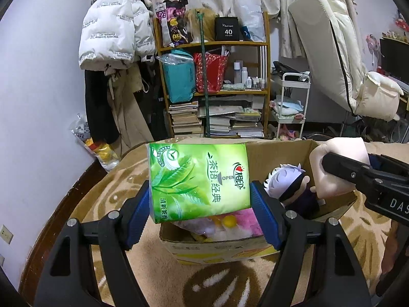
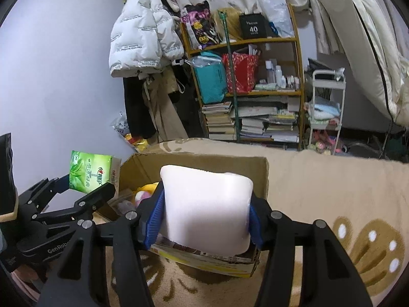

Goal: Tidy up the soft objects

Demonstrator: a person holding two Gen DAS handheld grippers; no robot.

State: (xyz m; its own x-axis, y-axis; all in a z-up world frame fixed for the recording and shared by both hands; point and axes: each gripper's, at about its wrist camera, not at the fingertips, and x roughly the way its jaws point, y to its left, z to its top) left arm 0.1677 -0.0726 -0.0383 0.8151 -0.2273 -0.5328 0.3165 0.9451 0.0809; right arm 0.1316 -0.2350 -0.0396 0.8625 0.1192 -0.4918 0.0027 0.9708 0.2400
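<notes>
Green tissue pack (image 1: 199, 181) sits pinched in the left gripper (image 1: 200, 204) above the cardboard box (image 1: 278, 153) of plush toys, beside the right gripper (image 2: 207, 215) squeezing a pale pink cushion (image 2: 207, 207).

a beige blanket (image 1: 163, 276) with brown leaf-like shapes and white dots covers the wide soft surface that fills the lower part of both views; its brown pattern shows plainly in the right wrist view (image 2: 368, 245) too. directly on it stands an open cardboard box (image 1: 219, 249), with yellow print on its near wall and its flaps up; the same box (image 2: 204, 258) sits near the surface's left edge. at that edge a dark wooden border (image 1: 64, 215) curves along beside the pale wall.
</notes>
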